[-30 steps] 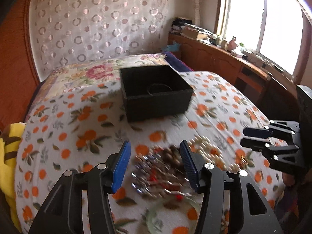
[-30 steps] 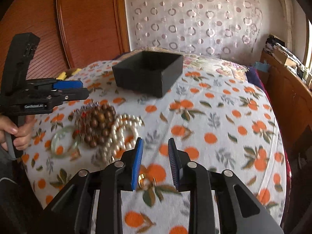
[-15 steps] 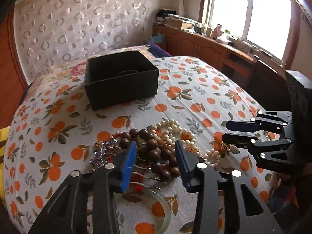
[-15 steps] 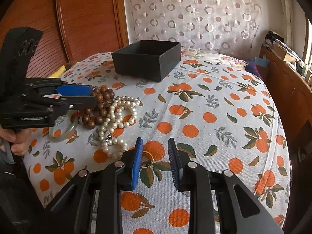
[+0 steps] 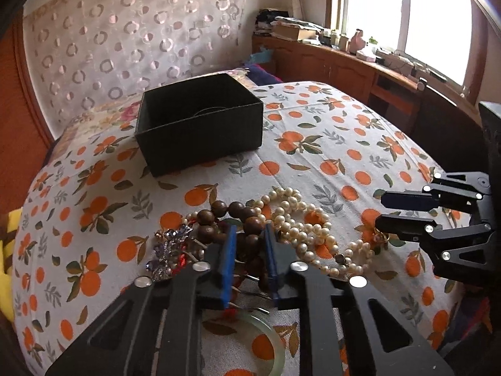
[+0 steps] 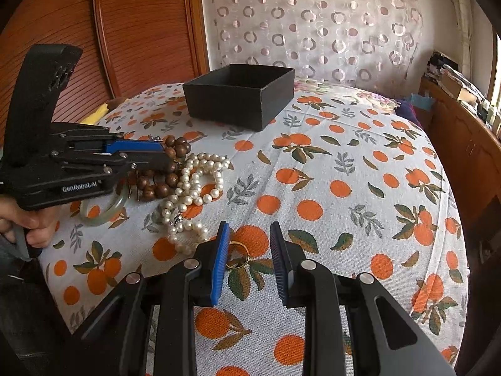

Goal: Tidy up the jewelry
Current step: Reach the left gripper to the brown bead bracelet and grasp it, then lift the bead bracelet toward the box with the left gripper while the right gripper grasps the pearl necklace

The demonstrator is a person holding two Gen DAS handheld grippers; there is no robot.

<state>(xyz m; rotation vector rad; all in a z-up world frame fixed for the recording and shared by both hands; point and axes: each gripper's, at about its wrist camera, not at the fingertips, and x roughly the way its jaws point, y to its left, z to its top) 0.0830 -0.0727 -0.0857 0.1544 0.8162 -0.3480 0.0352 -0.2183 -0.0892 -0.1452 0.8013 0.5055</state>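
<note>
A black open box (image 5: 200,125) stands on the orange-print cloth; it also shows in the right wrist view (image 6: 241,95). A pile of jewelry lies nearer: brown wooden beads (image 5: 238,219), a pearl necklace (image 5: 300,222), a crystal brooch (image 5: 169,247) and a green jade bangle (image 5: 269,338). My left gripper (image 5: 249,244) has closed on the wooden beads (image 6: 162,181). My right gripper (image 6: 249,247) is open, low over the cloth, with a gold ring (image 6: 237,255) between its fingers by the left pad. The pearls (image 6: 194,188) lie to its left.
A thin ring shape lies inside the box (image 5: 208,111). A wooden headboard (image 6: 131,31) and a patterned curtain (image 6: 313,25) stand behind. A wooden cabinet with books (image 5: 328,59) runs under the window on the right. A yellow cloth (image 5: 6,266) lies at the left edge.
My left gripper moved forward and down into the pile and closed its jaws on the wooden beads. My right gripper lowered and moved around the gold ring, staying open.
</note>
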